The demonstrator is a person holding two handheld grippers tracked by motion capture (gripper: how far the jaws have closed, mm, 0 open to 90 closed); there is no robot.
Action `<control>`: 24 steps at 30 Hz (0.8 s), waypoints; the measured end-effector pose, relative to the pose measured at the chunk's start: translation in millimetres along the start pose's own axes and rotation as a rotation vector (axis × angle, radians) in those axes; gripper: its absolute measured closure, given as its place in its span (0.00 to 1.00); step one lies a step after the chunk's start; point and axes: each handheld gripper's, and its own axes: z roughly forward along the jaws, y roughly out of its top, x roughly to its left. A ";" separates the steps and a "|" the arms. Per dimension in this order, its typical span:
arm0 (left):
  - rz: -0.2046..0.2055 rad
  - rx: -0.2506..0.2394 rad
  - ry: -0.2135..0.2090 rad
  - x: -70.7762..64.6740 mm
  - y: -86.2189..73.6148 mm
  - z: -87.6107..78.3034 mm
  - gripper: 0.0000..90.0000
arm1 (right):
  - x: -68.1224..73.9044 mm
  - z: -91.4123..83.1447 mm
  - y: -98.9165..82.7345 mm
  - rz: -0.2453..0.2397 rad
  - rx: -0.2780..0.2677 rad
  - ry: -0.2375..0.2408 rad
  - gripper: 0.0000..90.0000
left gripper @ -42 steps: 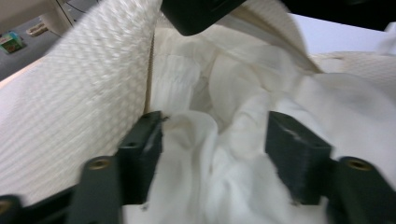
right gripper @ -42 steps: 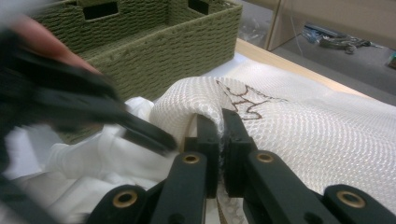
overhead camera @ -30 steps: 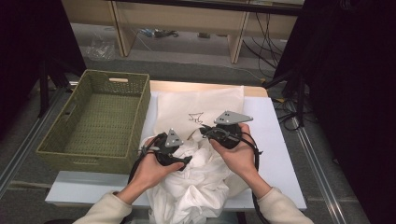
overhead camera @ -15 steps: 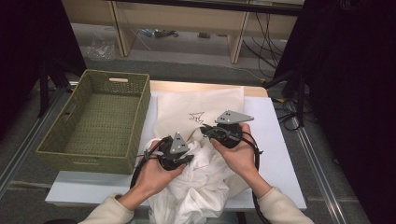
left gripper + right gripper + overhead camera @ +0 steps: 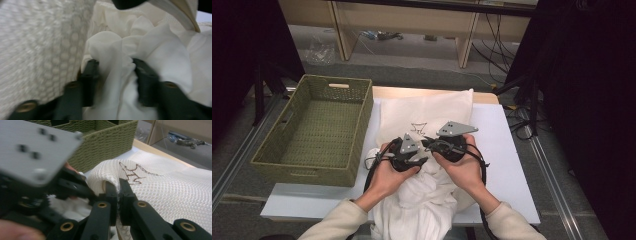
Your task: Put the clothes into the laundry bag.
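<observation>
Since the earlier frames the left gripper [image 5: 421, 156] has slid toward the right gripper [image 5: 430, 144], and its jaws have just been opening after a brief squeeze, white cloth between them.

High view: both grippers sit close together over a mesh bag [image 5: 427, 112] on the white table [image 5: 507, 150]. The white cloth [image 5: 422, 200] bunches at the bag's near end and hangs over the table's front edge. A green woven basket [image 5: 314, 132] stands left of the bag. The bag carries a dark line drawing; no readable writing.

Left gripper view: jaws stand apart with a fold of white cloth [image 5: 112, 75] between them; whether the pads press on it cannot be told. Mesh bag fabric [image 5: 37, 50] fills the left side.

Right gripper view: jaws closed on the edge of the mesh bag [image 5: 160, 185], just below the dark drawing. The basket [image 5: 105, 142] lies behind, and the left gripper's grey plate is blurred in front.
</observation>
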 end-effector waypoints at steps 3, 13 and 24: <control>0.025 -0.013 -0.005 -2.9 0.9 -13.3 0.39 | -5.4 0.0 -0.3 -0.008 -0.021 -0.011 0.98; 0.010 0.072 -0.019 3.0 -21.4 -41.0 0.27 | -8.2 -1.9 0.2 0.011 -0.008 -0.019 0.98; -0.015 0.206 -0.104 -10.0 -36.8 -0.7 0.63 | -9.8 -2.3 -0.1 -0.010 -0.014 -0.028 0.98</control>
